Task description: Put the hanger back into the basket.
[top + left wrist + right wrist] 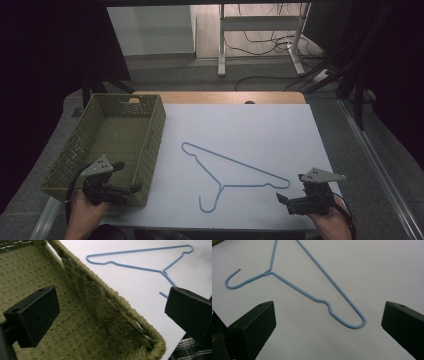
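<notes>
Blue wire hanger (235,172) flat on white table (260,125) in high view, middle of sheet, hook toward near edge, touched by nothing. Green woven basket (150,145) at left, just beside hanger's far tip but apart from it. Left hand (82,210) up from bottom edge, gripping left gripper (127,177) over basket's near corner, pointed right and a little away, jaws spread with nothing between. Right hand (325,220) up from bottom right, holding right gripper (290,192) low over table, aimed left toward hanger's near shoulder, close to it yet clear of it, jaws spread and empty too.

Left gripper view: two black pads far apart at left and right edges, nothing clamped. Basket (117,300) floor and wall below and between them, so gripper poised above basket's inside corner, tilted down. Hanger (140,266) farther off on table (140,290) past rim, hook partly hidden behind right pad.

Right gripper view: pads wide apart again, bare table (387,270) between. Hanger (312,296) lying just ahead, rounded shoulder loop nearest, roughly midway between pads and slightly beyond them, hook off to left. No contact with wire; gripper tilted down at table.
</notes>
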Demonstrator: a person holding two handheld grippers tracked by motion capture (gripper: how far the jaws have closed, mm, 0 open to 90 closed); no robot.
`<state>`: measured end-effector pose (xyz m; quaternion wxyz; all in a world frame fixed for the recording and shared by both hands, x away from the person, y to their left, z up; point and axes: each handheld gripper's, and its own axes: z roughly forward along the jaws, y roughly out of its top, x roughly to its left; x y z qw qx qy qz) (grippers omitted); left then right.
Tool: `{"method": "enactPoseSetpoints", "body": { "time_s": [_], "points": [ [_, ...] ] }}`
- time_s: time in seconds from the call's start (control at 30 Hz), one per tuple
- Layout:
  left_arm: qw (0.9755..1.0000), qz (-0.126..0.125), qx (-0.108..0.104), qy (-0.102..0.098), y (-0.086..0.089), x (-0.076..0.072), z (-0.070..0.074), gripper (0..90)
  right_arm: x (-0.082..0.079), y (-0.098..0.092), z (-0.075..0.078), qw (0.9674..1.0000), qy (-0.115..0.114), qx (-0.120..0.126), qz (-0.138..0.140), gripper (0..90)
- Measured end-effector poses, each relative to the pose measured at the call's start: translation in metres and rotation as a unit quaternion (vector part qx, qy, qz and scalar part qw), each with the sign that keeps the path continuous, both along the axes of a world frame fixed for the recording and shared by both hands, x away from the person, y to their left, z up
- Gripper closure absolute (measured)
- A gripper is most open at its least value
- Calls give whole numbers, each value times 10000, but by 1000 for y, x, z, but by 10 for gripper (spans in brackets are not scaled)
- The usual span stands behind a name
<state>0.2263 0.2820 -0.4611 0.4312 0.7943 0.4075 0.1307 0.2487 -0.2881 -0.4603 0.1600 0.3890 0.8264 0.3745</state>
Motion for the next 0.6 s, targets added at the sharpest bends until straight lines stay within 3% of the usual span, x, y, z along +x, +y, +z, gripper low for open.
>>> {"method": "enactPoseSetpoints", "body": {
  "time_s": [0.47,0.6],
  "points": [
    [9998,-23,180,-31,-4,1,-2,3,-1,-2,-1,10000,-17,23,-56,0],
    [9999,-40,150,-27,-5,1,0,8,-1,-1,0,10000,-38,42,-13,0]
  ]
}}
